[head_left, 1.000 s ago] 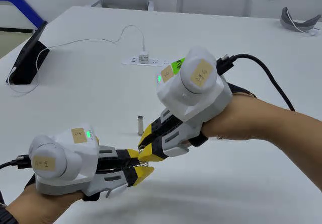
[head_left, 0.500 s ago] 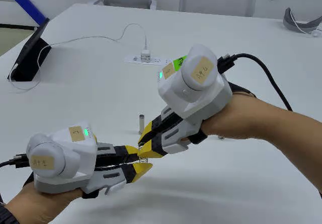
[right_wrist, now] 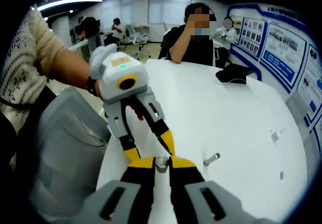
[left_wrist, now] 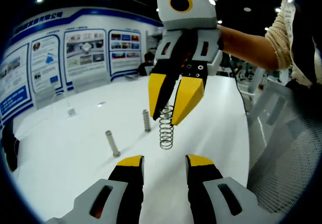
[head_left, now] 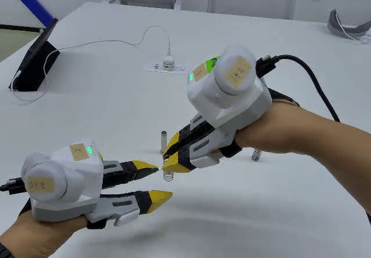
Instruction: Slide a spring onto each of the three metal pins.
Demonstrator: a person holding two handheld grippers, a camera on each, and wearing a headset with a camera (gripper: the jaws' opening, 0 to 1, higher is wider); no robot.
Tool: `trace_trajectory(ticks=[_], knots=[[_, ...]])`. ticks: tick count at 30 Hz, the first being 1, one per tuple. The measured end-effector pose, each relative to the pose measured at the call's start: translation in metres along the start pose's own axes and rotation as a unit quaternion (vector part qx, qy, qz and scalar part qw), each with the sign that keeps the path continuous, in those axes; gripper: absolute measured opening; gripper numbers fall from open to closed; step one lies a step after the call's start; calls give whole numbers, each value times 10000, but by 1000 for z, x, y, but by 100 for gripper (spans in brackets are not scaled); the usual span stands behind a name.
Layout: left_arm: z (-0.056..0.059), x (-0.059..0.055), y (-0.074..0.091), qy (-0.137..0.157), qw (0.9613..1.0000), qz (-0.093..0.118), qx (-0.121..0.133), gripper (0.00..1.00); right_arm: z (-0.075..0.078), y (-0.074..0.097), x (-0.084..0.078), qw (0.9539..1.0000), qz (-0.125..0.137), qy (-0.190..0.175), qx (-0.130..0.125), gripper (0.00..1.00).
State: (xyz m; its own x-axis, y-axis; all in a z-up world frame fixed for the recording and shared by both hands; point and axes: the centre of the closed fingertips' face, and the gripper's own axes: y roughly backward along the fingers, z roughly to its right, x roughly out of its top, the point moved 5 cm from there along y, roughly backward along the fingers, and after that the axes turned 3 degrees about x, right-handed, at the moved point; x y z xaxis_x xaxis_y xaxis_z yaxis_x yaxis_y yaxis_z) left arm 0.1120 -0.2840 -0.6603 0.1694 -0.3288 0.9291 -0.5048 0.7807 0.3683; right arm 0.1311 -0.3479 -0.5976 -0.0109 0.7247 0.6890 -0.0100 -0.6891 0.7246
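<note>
My right gripper (head_left: 170,164) reaches in from the upper right, shut on the top of a small steel spring (head_left: 168,176) that hangs below its yellow tips. The left gripper view shows that spring (left_wrist: 166,132) dangling from the right gripper (left_wrist: 163,118) above the white table. My left gripper (head_left: 156,181) is open at the lower left, its tips apart on either side of the spring and not touching it. A bare metal pin (head_left: 163,142) stands upright just behind the spring. Another pin carrying a spring (head_left: 255,155) stands to the right, beside the right wrist.
A white power strip (head_left: 167,68) with a cable lies mid-table. A black tablet stand (head_left: 32,58) sits at the left edge, and a grey object (head_left: 348,23) at the far right. A person (right_wrist: 193,32) sits at the table's far end. A mesh chair (right_wrist: 70,148) stands beside the table.
My left gripper has opened and drawn back to the left, letting go of the spring. The spring stays in my right gripper, which has shifted slightly right.
</note>
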Motion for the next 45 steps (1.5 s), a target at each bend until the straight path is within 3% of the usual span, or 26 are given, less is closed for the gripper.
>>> trace_trajectory(ticks=[16,29,45], knots=[[-3,-6,5,179,9998,-16,70,48,36,12,9,9989,87,-209,-405,12],[-3,-7,6,230,9997,-28,65,54,72,16,12,9939,299,-592,-884,12],[0,-9,5,287,9996,-47,43,57,92,-2,6,9902,296,-905,-1023,12]])
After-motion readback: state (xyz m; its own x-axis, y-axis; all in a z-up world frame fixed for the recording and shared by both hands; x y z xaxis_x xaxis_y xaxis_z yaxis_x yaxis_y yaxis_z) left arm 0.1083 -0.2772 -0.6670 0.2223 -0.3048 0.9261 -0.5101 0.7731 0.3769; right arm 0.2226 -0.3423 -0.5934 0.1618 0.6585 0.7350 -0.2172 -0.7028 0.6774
